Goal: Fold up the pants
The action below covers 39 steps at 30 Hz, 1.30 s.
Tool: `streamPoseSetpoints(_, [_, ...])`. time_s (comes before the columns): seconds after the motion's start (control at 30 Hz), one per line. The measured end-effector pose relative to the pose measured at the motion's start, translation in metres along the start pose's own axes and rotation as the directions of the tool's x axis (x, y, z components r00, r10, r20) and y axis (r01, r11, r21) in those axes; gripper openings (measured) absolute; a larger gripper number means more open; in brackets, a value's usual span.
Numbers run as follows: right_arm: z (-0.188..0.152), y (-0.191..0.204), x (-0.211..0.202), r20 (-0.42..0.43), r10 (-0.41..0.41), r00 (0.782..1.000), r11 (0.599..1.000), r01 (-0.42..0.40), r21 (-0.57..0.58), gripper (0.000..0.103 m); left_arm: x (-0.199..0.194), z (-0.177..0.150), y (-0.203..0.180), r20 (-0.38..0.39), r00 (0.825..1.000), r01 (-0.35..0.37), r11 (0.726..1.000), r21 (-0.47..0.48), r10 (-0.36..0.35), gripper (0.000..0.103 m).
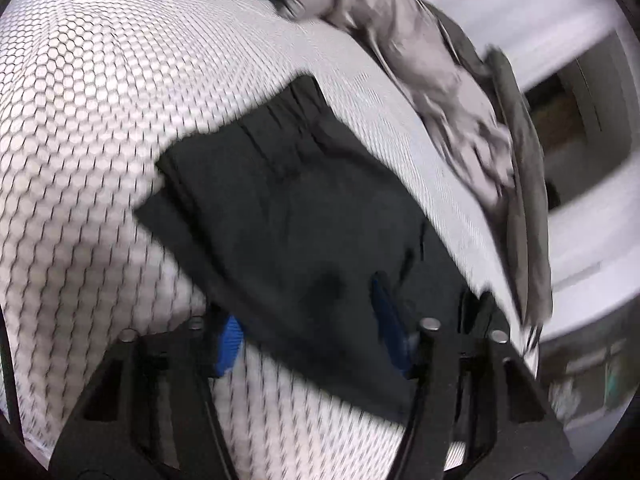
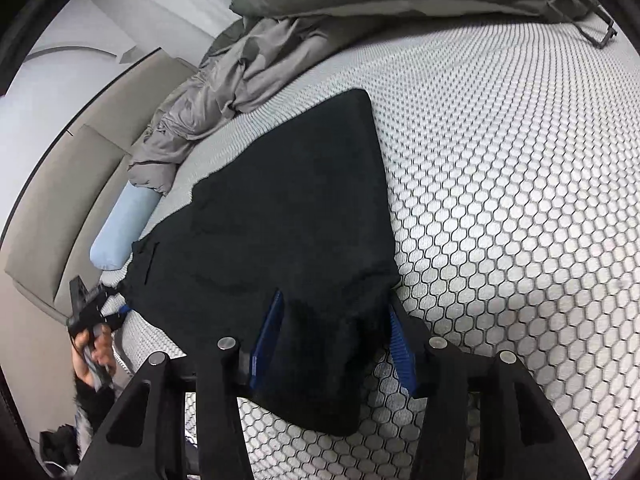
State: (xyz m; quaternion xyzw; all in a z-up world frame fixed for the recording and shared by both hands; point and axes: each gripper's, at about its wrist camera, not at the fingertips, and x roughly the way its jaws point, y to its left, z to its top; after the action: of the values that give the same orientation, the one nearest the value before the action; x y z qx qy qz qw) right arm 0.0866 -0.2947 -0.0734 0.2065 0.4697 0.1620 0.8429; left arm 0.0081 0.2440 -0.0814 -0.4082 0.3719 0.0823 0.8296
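Note:
Black pants (image 2: 288, 200) lie folded on the honeycomb-patterned bed cover (image 2: 500, 200). In the right wrist view my right gripper (image 2: 334, 344) stands open at their near end, a raised bunch of black cloth between its blue pads (image 2: 266, 340). The left gripper (image 2: 108, 312), held by a hand (image 2: 94, 348), sits at the pants' far left corner. The left wrist view is blurred: the pants (image 1: 280, 200) spread ahead, and my left gripper (image 1: 309, 332) has its jaws apart over their near edge. One pad (image 1: 228, 344) is at the cloth's edge, the other on top of it.
A crumpled grey duvet (image 2: 224, 80) is piled along the far side of the bed, also seen as duvet (image 1: 420, 60). A light blue bolster (image 2: 120, 232) lies by the beige headboard (image 2: 60, 200). A dark frame-like object (image 2: 584, 12) lies at the top right.

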Motion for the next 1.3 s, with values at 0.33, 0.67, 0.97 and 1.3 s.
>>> streamPoseSetpoints(0.33, [0.018, -0.002, 0.006, 0.026, -0.035, 0.999, 0.999, 0.036, -0.037, 0.051, -0.076, -0.044, -0.129, 0.304, 0.952, -0.091, 0.926, 0.367, -0.027, 0.000])
streamPoseSetpoints(0.67, [0.027, -0.021, -0.035, 0.119, -0.026, 0.993, 1.000, 0.026, 0.007, 0.052, -0.064, -0.186, -0.336, 0.001, 0.958, 0.202, 0.680, 0.705, -0.286, 0.002])
streamPoseSetpoints(0.97, [0.026, -0.054, -0.062, 0.156, -0.072, 0.985, 0.994, 0.058, 0.092, 0.053, 0.047, -0.321, -0.341, -0.402, 0.911, 0.388, 0.513, 0.765, -0.090, 0.071])
streamPoseSetpoints(1.3, [0.018, -0.011, -0.048, 0.061, 0.210, 0.976, 0.978, -0.209, -0.013, 0.052, 0.023, -0.225, -0.308, -0.107, 0.986, 0.160, 0.593, 0.789, -0.124, 0.081])
